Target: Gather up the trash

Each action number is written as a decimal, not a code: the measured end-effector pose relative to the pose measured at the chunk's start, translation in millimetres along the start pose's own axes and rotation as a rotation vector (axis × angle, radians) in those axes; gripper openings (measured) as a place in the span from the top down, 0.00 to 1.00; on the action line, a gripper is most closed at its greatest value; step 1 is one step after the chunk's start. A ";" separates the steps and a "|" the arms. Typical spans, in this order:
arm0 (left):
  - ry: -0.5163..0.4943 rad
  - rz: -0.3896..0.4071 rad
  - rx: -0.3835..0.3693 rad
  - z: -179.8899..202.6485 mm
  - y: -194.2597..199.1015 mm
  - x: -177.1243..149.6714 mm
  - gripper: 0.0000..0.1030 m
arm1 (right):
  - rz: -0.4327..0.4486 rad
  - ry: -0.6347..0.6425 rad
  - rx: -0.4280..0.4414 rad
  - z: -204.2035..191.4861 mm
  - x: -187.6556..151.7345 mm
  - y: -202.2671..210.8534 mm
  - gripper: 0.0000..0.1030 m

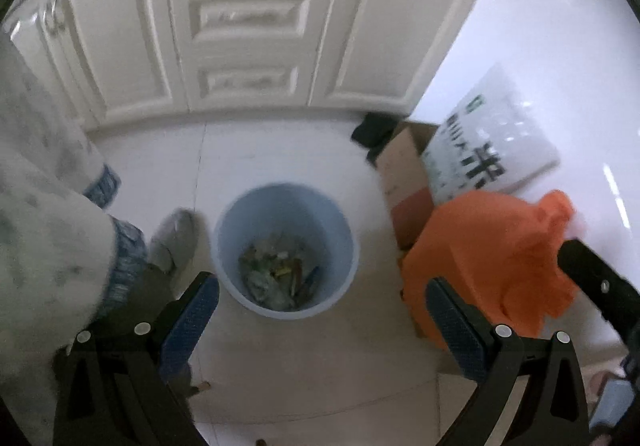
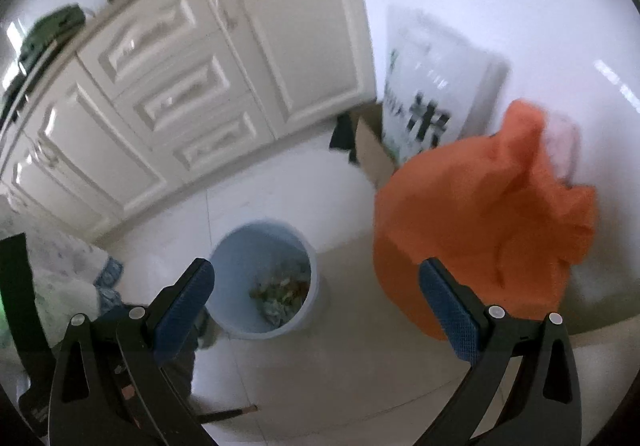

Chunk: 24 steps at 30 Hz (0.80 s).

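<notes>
Item: pale blue bin (image 1: 285, 250), on the floor (image 1: 320, 366) in front of the cabinet (image 1: 240, 25), scraps of trash (image 1: 276, 274) at its bottom. Likely light, rigid, smooth-walled; I would take it by the rim. Orange bag (image 2: 480, 230) beside it: soft, flimsy. My left gripper (image 1: 322, 322) and right gripper (image 2: 316, 314): both spread wide, grasping nothing.

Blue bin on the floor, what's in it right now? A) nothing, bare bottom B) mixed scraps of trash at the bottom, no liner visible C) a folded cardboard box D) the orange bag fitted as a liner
B: both wrist views look down into the blue bin, where loose mixed trash lies at the bottom against bare walls, while the orange bag sits outside it, to its right.
</notes>
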<state>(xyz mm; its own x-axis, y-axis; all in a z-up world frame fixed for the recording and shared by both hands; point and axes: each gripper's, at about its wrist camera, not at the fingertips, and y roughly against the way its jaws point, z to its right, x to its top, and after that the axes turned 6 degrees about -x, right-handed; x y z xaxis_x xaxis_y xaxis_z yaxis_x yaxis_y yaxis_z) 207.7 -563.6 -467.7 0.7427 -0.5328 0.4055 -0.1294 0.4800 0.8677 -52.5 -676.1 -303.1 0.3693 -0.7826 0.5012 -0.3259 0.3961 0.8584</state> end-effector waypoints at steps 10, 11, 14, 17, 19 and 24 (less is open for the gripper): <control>-0.135 0.224 -0.014 27.8 196.4 -28.0 0.01 | 0.168 -0.026 0.061 -23.6 18.2 114.5 0.00; -0.151 0.252 -0.012 28.0 216.8 -35.0 0.01 | 0.180 -0.022 0.068 -27.6 19.5 123.5 0.00; -0.166 0.328 0.011 23.4 266.8 -57.2 0.01 | 0.221 -0.005 0.095 -46.8 18.9 153.6 0.00; -0.156 0.391 0.046 16.9 319.2 -77.7 0.01 | 0.246 0.036 0.136 -71.6 16.5 177.5 0.00; -0.145 0.441 0.073 10.1 360.6 -92.4 0.01 | 0.264 0.062 0.169 -91.4 12.1 192.2 0.00; -0.107 0.562 0.170 -12.7 440.1 -137.5 0.01 | 0.296 0.160 0.260 -156.2 -3.0 226.4 0.00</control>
<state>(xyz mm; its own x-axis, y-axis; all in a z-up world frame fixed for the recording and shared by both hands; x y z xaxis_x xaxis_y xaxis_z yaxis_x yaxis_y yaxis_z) 56.9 -270.3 -145.3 0.4605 -0.3010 0.8351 -0.5937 0.5949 0.5418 8.5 -509.0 -93.3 0.3501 -0.5606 0.7504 -0.6396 0.4423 0.6288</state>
